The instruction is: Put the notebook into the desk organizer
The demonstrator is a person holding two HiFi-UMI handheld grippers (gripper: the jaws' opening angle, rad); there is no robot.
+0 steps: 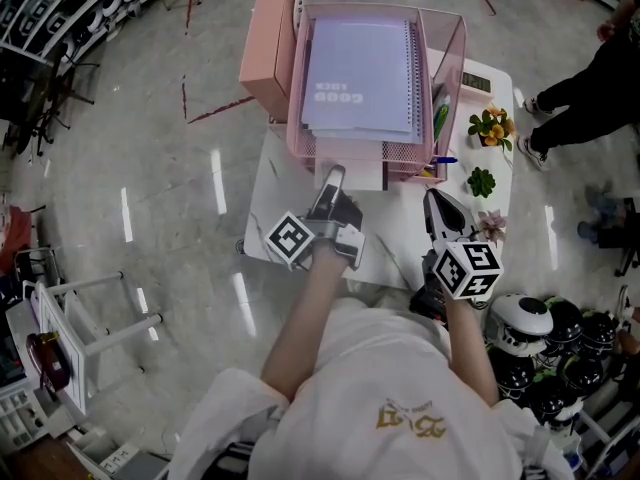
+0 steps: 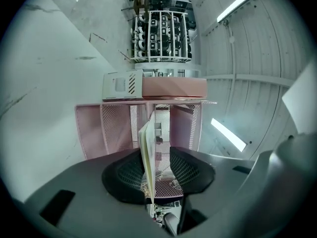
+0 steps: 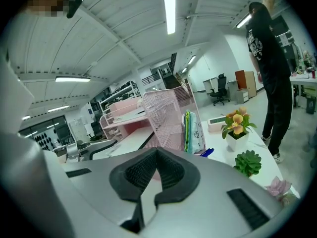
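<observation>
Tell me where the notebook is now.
Head view, top centre: the notebook lies flat in the pink desk organizer, just beyond the left gripper.

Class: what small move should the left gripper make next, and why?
Probably draw the left gripper straight back: its jaws stand apart around the near edge of the notebook, which already lies flat in the top tray of the desk organizer.

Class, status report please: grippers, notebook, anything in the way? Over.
Left gripper open, fingers either side of notebook near edge. Right gripper shut, empty, over table. Notebook flat in desk organizer, top tier. No obstruction seen.
</observation>
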